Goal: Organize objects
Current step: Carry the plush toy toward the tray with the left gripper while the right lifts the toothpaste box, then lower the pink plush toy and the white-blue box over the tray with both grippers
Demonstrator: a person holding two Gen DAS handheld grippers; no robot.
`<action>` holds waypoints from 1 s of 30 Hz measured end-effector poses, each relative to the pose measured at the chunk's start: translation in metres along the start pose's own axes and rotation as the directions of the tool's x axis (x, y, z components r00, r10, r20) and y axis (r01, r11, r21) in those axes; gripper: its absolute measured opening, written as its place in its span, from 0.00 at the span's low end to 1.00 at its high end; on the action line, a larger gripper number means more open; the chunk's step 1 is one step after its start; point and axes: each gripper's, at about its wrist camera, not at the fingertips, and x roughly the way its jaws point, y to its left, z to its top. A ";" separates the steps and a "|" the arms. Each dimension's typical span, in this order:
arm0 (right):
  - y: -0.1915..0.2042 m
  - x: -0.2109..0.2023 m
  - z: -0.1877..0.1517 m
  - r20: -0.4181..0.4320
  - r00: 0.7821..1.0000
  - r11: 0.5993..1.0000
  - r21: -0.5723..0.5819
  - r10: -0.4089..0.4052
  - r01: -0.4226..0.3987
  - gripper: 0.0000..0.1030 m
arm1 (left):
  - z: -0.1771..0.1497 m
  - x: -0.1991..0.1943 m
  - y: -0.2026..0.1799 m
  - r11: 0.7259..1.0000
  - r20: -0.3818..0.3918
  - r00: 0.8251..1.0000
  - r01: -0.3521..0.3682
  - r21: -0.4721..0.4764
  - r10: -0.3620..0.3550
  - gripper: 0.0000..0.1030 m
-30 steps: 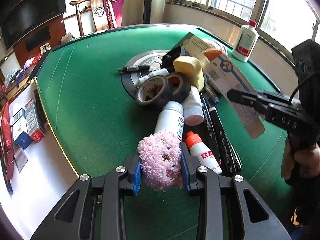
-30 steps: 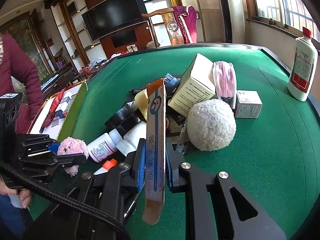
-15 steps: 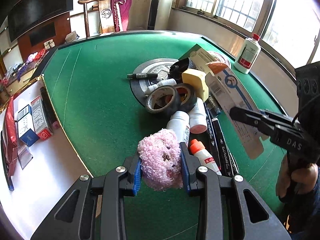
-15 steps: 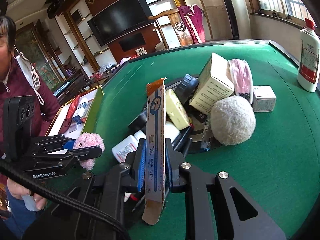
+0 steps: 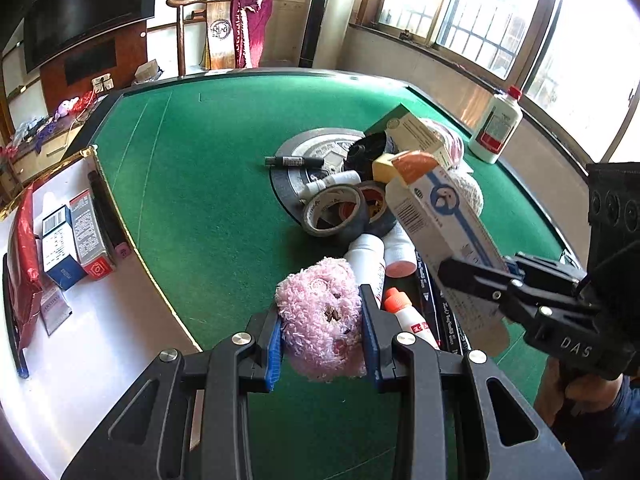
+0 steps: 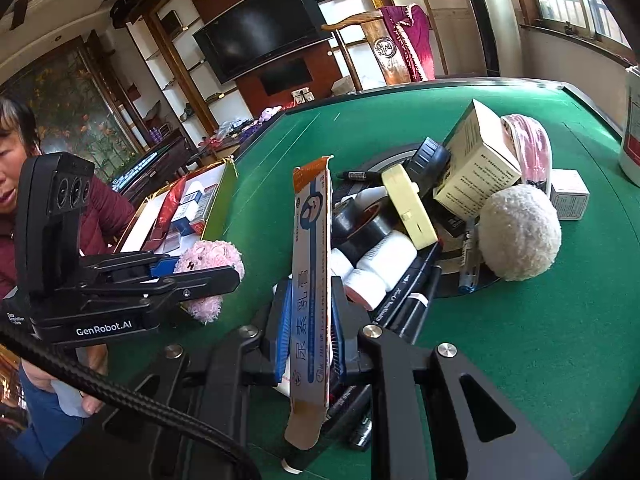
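Note:
My left gripper (image 5: 323, 322) is shut on a fluffy pink plush toy (image 5: 320, 316), held above the green table near its front edge. In the right wrist view the same pink plush toy (image 6: 210, 266) shows in the left gripper (image 6: 208, 268) at the left. My right gripper (image 6: 310, 332) is shut on a long blue-and-white cream box with orange ends (image 6: 310, 280), held upright. That cream box (image 5: 444, 232) slants over the pile in the left wrist view, clamped by the right gripper (image 5: 476, 270).
A pile sits on the green table (image 5: 208, 208): tape rolls (image 5: 340, 212), white bottles (image 6: 380, 268), black markers (image 6: 412, 288), a cream fluffy ball (image 6: 518, 232), a beige carton (image 6: 476, 168). A white tray (image 5: 80, 340) with small boxes lies left. A white bottle (image 5: 496, 124) stands far right. A person (image 6: 16, 184) is at left.
Both grippers have lifted and drawn back from the pile, each keeping its grip. The pile looks smaller and farther in both views, and the tray shows more.

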 end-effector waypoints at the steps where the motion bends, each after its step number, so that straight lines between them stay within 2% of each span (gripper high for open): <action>1: 0.002 0.002 0.001 -0.001 1.000 1.000 0.001 0.005 -0.005 0.15 | 0.001 -0.003 0.003 1.000 0.007 1.000 0.003 -0.008 -0.003 0.27; 10: 0.040 0.017 0.012 -0.010 0.999 0.998 -0.033 0.051 -0.051 0.15 | 0.007 -0.029 0.043 0.994 0.073 0.997 0.004 -0.108 0.004 0.27; 17: 0.087 0.040 0.024 -0.039 0.994 0.991 -0.092 0.099 -0.102 0.15 | 0.006 -0.050 0.095 0.974 0.120 0.992 -0.015 -0.225 0.043 0.27; 23: 0.122 0.070 0.034 -0.083 0.988 0.982 -0.124 0.131 -0.140 0.15 | -0.005 -0.064 0.152 0.935 0.136 0.985 -0.056 -0.351 0.110 0.27; 30: 0.150 0.104 0.038 -0.136 0.978 0.973 -0.146 0.160 -0.179 0.15 | -0.019 -0.064 0.211 0.863 0.101 0.972 -0.139 -0.486 0.213 0.27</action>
